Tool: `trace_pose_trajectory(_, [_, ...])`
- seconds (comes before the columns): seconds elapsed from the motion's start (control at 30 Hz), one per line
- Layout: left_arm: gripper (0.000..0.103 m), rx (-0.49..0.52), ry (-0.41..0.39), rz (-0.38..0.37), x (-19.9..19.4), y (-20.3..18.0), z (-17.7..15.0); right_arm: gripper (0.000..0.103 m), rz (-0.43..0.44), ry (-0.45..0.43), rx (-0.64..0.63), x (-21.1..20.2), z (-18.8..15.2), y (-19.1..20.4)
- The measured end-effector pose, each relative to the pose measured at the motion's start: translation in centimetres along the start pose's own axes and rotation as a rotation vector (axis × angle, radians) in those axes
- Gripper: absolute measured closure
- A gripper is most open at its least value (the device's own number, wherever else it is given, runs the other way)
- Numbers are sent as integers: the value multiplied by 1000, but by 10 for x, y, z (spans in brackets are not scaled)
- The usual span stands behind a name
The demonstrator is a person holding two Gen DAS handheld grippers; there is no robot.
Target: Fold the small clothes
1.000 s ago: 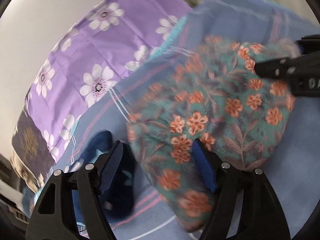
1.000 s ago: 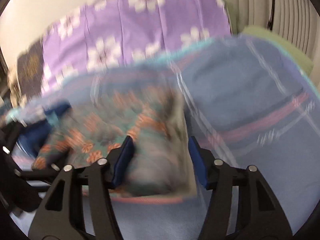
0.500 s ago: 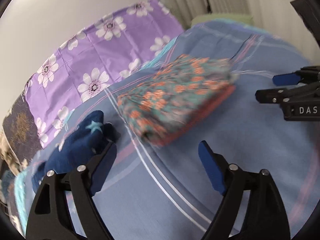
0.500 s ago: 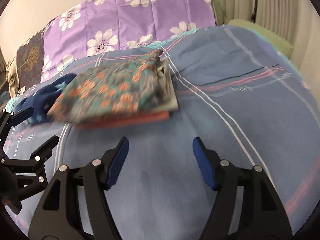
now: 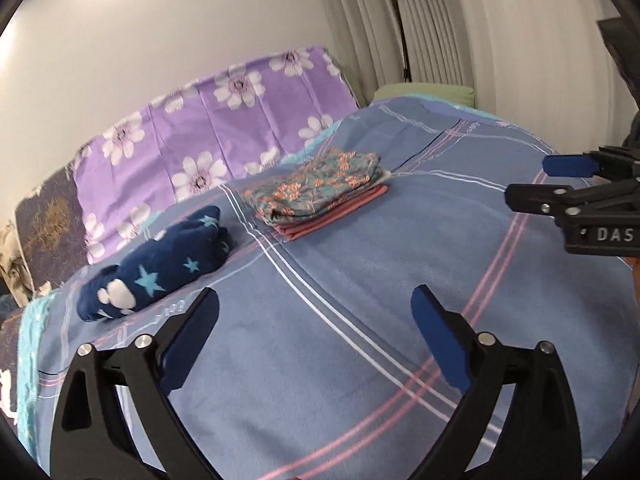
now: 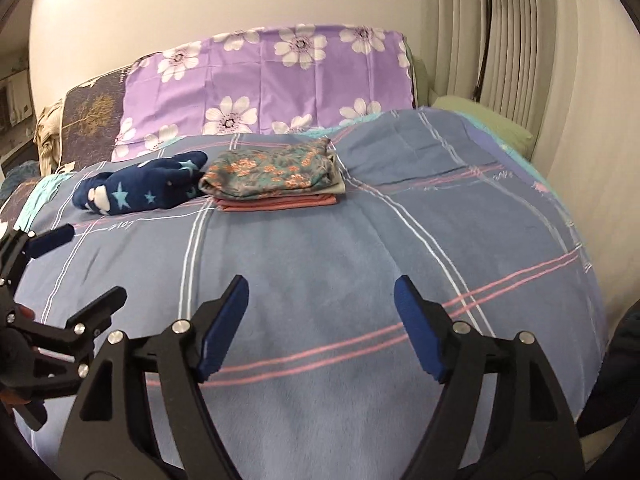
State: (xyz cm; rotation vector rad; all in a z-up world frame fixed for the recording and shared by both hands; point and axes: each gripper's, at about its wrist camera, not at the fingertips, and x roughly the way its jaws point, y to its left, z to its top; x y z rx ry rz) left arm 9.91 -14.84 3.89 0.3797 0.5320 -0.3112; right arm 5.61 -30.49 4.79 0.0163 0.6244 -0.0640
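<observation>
A folded teal garment with orange flowers (image 5: 316,188) lies on top of a folded pink garment (image 5: 336,216) far back on the bed; the stack also shows in the right wrist view (image 6: 276,172). A crumpled navy garment with stars (image 5: 160,264) lies to its left, also in the right wrist view (image 6: 140,188). My left gripper (image 5: 316,336) is open and empty, well short of the clothes. My right gripper (image 6: 320,324) is open and empty too, and shows at the right edge of the left wrist view (image 5: 560,184).
The bed has a blue plaid blanket (image 6: 320,248). A purple flowered pillow (image 6: 272,80) and a dark pillow (image 6: 92,120) stand at the head. A green pillow (image 6: 480,120), a radiator and a lamp pole are at the right.
Both grippers have let go of the flowered garment and pulled back from it. It now lies folded on the pink garment, far ahead of both grippers.
</observation>
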Motion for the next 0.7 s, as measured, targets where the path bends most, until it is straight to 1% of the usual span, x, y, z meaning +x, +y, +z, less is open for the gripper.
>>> trace_pose_trajectory(0.17, [5, -21, -30, 4, -27, -1, -9, 25, 5, -26, -15, -19, -3, 9])
trace_pose_trajectory(0.27, [5, -34, -42, 25, -40, -2, -15, 25, 1, -29, -18, -26, -6, 12])
trace_pose_trajectory(0.4, [5, -37, -52, 24, -52, -5, -17, 25, -4, -39, -23, -35, -9, 15])
trace_pose_trajectory(0.47, [4, -29, -58, 53, -57, -8, -16, 24, -4, -46, -26, -39, -10, 16])
trace_pose_trajectory(0.53, [4, -27, -60, 61, -61, -10, -15, 24, -5, -51, -31, -43, -11, 17])
trace_pose_trajectory(0.6, [4, -30, -61, 51, -64, -10, -14, 22, -5, -49, -33, -45, -13, 18])
trace_pose_trajectory(0.67, [4, -29, -60, 55, -68, -11, -15, 14, -5, -43, -34, -44, -15, 17])
trace_pose_trajectory(0.7, [3, -26, -60, 59, -69, -12, -16, 13, -7, -42, -34, -44, -16, 17])
